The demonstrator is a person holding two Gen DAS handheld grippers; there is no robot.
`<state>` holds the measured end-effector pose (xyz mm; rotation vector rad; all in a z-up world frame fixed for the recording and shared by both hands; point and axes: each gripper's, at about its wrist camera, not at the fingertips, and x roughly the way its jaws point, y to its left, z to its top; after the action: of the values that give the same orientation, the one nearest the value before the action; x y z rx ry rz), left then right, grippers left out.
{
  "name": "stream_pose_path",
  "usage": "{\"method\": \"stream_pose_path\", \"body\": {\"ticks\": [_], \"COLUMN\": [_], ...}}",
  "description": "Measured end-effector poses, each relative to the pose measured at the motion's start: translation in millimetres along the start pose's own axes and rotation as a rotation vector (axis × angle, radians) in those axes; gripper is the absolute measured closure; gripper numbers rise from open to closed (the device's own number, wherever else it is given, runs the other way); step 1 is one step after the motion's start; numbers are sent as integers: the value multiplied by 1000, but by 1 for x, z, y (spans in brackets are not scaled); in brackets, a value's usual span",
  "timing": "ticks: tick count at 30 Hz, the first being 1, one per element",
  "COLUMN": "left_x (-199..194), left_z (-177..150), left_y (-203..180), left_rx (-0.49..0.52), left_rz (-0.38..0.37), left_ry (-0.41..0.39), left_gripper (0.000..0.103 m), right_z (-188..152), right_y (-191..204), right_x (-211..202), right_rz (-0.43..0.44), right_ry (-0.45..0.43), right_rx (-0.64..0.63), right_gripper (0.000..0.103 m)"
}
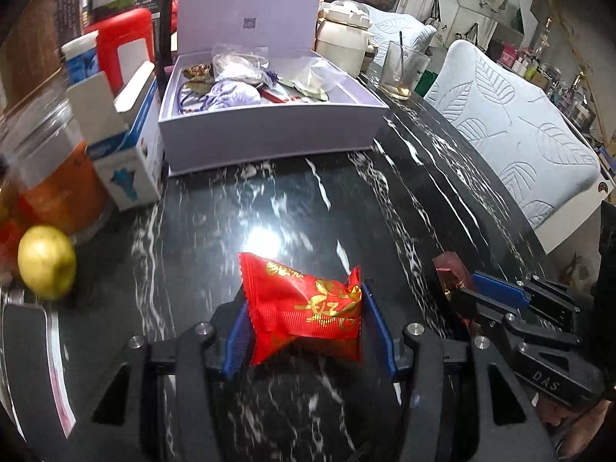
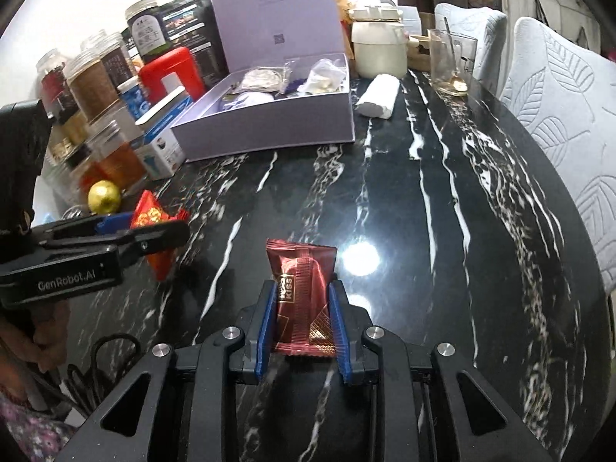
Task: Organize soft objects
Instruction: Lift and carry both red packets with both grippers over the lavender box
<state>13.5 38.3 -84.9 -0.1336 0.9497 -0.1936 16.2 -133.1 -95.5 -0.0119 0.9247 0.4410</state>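
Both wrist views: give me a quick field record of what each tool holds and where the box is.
left tool: shut on red snack packet
right tool: shut on brown snack packet
lavender box: lid open, ahead on the table, pouches and bags inside
table: black marble with white veins
beside the box: jars, small cartons, gold apple to its left; white roll, glass to its right

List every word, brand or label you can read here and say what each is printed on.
"kiss": on the brown packet in the right gripper.
"GenRobot.AI": on the left gripper body, right wrist view.
"DAS": on the right gripper's body, left wrist view.
Gold characters on the red packet: too stylised to read.
Jar and pouch labels, and the code on the box lid: too small.
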Motion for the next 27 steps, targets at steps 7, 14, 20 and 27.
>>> {"method": "stream_pose_path", "body": {"ticks": [7,14,20,27], "left_x": [-5,-3,-3,-4], "left_z": [-12,-12,-9,-7], "left_y": [3,5,11,17], "left_rx": [0,-7,-36,-44], "left_rz": [-3,-13,-38,-6], "left_ry": [3,14,19,6], "left_gripper": [50,50,50,50], "right_z": [-12,-9,-14,-15], "right_y": [6,7,19,12], "right_x": [2,8,9,8], "right_rz": [-3,16,-56,-140], "right_ry": [51,52,32,10], "right_rx": [29,70,-21,-53], "right_gripper": [68,32,40,74]}}
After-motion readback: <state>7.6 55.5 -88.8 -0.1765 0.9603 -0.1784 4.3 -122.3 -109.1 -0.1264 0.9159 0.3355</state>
